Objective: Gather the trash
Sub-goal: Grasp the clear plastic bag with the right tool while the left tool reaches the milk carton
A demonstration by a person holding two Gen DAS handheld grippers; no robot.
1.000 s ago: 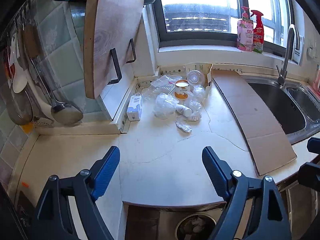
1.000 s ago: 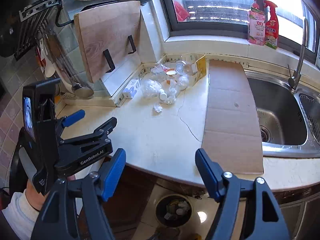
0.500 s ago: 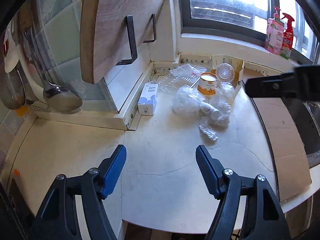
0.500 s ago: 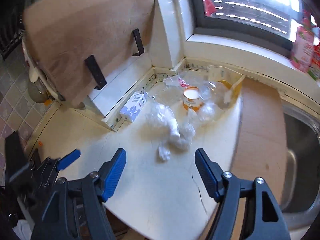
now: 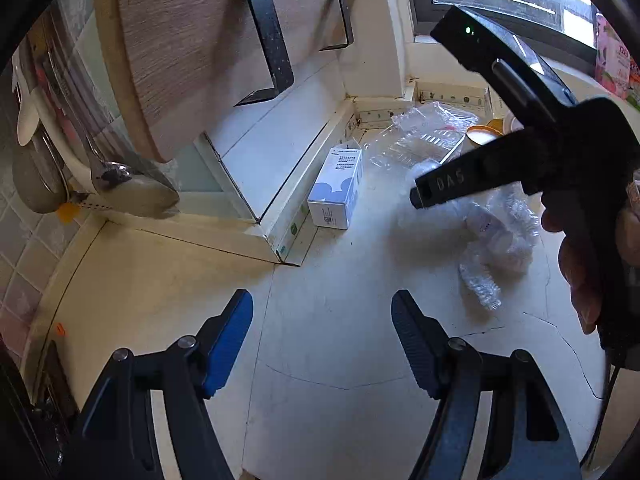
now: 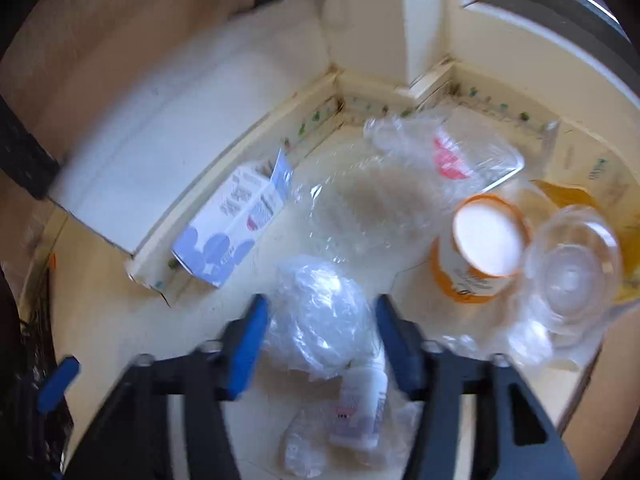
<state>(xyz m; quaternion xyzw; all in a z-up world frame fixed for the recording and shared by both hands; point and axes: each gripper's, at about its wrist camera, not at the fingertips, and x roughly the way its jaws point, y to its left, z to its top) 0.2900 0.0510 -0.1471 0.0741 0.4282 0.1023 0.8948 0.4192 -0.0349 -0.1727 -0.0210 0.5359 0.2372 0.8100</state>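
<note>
The step in hand looks like the first pick: the trash sits heaped in the back corner of the surface (image 5: 328, 344) under the window, and nothing is lifted yet.

Furthest left, the left tool (image 5: 322, 322) hangs over bare surface with its fingers spread wide and nothing between them, well short of the heap. Ahead of it a white and blue carton (image 5: 336, 188) lies against the low ledge; in the right wrist view the same carton (image 6: 228, 228) has one end flap open, and what is inside is hidden.

Next comes the right tool (image 6: 318, 330), fingers spread, straddling a crumpled plastic bag (image 6: 320, 316). The blue pad seems close to the bag's left side, though blur hides whether either pad touches it. A small white bottle (image 6: 360, 412) lies just below the bag, beside more crumpled film. The next move, I judge, calls for squeezing onto the bag alone: it is soft and will collapse, so the fingers must travel far, and the bottle lying against it could drag along.

Behind, a clear plastic tray (image 6: 440, 156) lies flat, with only a red label showing. To the right an orange tub (image 6: 476, 256) lies tilted, its mouth white; lid, seal or contents, I cannot tell. Furthest right a clear cup (image 6: 572, 268) leans beside the tub and looks empty.
</note>
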